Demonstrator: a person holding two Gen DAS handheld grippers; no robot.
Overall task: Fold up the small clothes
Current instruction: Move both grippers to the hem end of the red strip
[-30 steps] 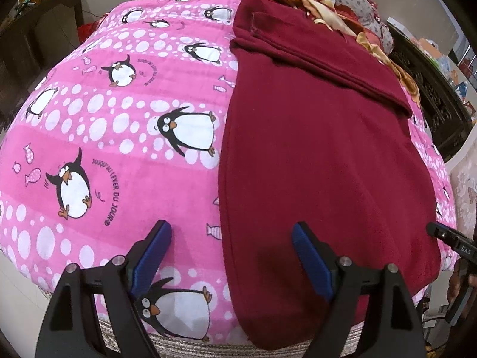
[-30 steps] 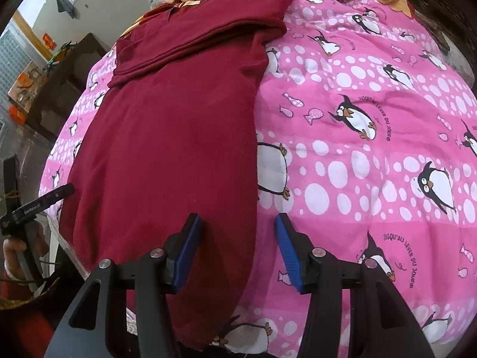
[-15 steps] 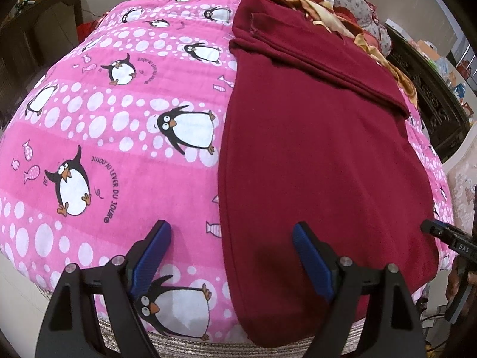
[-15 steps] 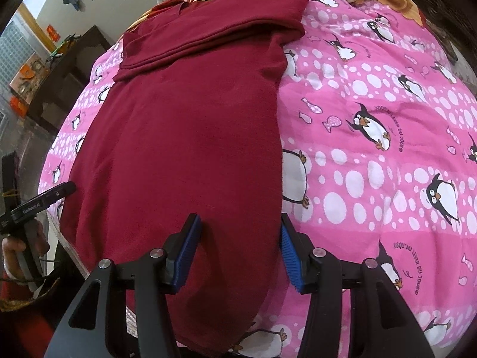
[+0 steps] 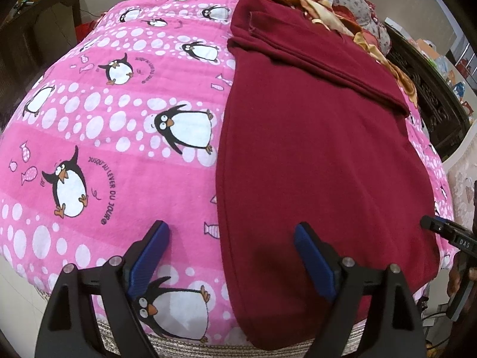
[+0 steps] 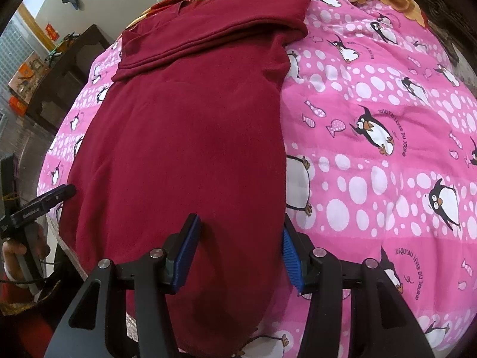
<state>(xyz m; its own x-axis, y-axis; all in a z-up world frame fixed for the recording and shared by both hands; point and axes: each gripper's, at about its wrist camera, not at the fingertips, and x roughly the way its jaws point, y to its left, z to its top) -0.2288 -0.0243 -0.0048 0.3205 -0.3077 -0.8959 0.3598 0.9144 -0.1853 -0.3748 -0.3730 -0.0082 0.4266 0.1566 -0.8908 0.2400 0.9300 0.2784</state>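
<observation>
The penguin blanket [image 5: 119, 155] is being used as the folding surface. The maroon garment [image 6: 184, 149] is lying flat ahead of both tools. Its near corners are being straddled by the left tool [image 5: 231, 240] and right tool [image 6: 240, 237], both spread, nothing pinched.

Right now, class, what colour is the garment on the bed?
Dark maroon garment, clearest in the right wrist view.

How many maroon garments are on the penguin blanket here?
1. A single maroon garment lies flat on the pink penguin blanket, its far end folded over. Both tongs, left and right, hover open at its near hem. Nothing suggests another underneath.
</observation>
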